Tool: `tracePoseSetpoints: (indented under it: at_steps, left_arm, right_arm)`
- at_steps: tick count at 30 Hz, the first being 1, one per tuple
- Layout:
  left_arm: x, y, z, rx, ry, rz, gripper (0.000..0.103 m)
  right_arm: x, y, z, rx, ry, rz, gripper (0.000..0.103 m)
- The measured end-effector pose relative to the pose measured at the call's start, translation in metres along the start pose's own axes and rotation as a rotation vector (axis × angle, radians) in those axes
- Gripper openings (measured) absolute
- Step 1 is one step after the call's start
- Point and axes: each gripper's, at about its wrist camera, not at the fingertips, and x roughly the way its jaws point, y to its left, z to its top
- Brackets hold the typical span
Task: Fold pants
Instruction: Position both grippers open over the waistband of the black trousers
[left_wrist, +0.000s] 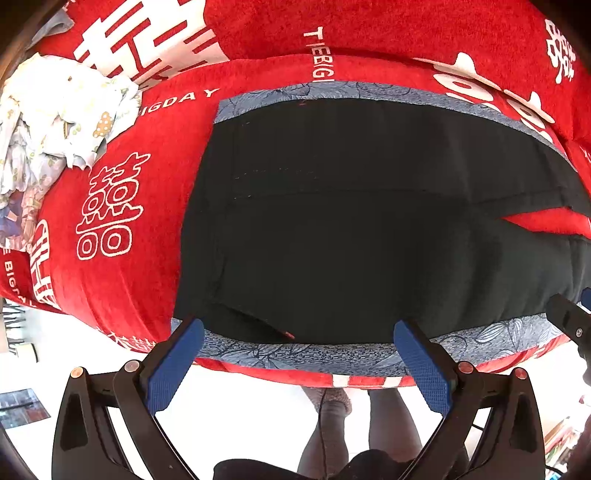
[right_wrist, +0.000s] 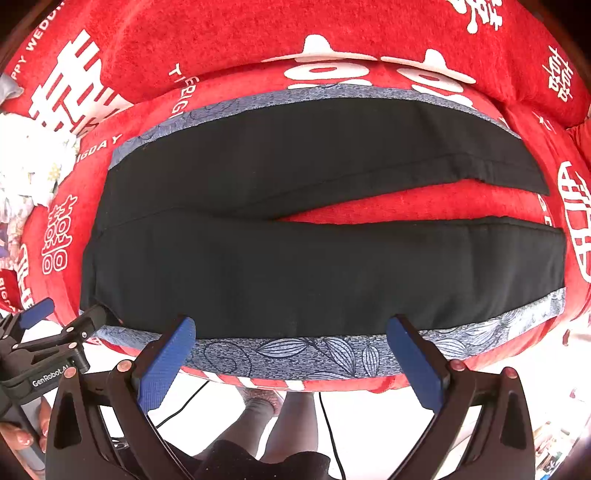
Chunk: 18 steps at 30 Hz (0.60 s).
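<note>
Black pants (right_wrist: 295, 258) lie flat on a blue-grey leaf-print cloth (right_wrist: 314, 354), waist to the left and the two legs running right with a red gap between them. In the left wrist view the waist end of the pants (left_wrist: 332, 221) fills the middle. My left gripper (left_wrist: 298, 328) is open at the near edge by the waist, nothing between its blue pads. My right gripper (right_wrist: 291, 325) is open at the near edge of the closer leg, also holding nothing. Each gripper shows in the other's view: left gripper (right_wrist: 68, 312), right gripper (left_wrist: 570, 301).
A red blanket (left_wrist: 147, 147) with white characters covers the bed under the cloth. A crumpled floral fabric (left_wrist: 55, 122) lies at the far left. Below the bed edge are the person's legs (left_wrist: 332, 424), a white floor and a black cable (right_wrist: 328, 424).
</note>
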Motion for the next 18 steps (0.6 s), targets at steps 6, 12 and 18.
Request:
tracePoseSetpoints:
  at_steps: [6, 12, 18]
  left_arm:
    - [0.005, 0.008, -0.001, -0.009, 0.009, -0.004, 0.103]
    - [0.010, 0.015, -0.002, -0.011, 0.015, -0.005, 0.103]
    - [0.015, 0.023, -0.002, -0.017, 0.019, -0.007, 0.103]
  right_arm:
    - [0.003, 0.008, 0.000, -0.005, 0.006, -0.005, 0.103]
    - [0.008, 0.014, -0.001, -0.005, 0.012, -0.007, 0.103]
    - [0.013, 0.020, -0.001, -0.009, 0.021, -0.009, 0.103]
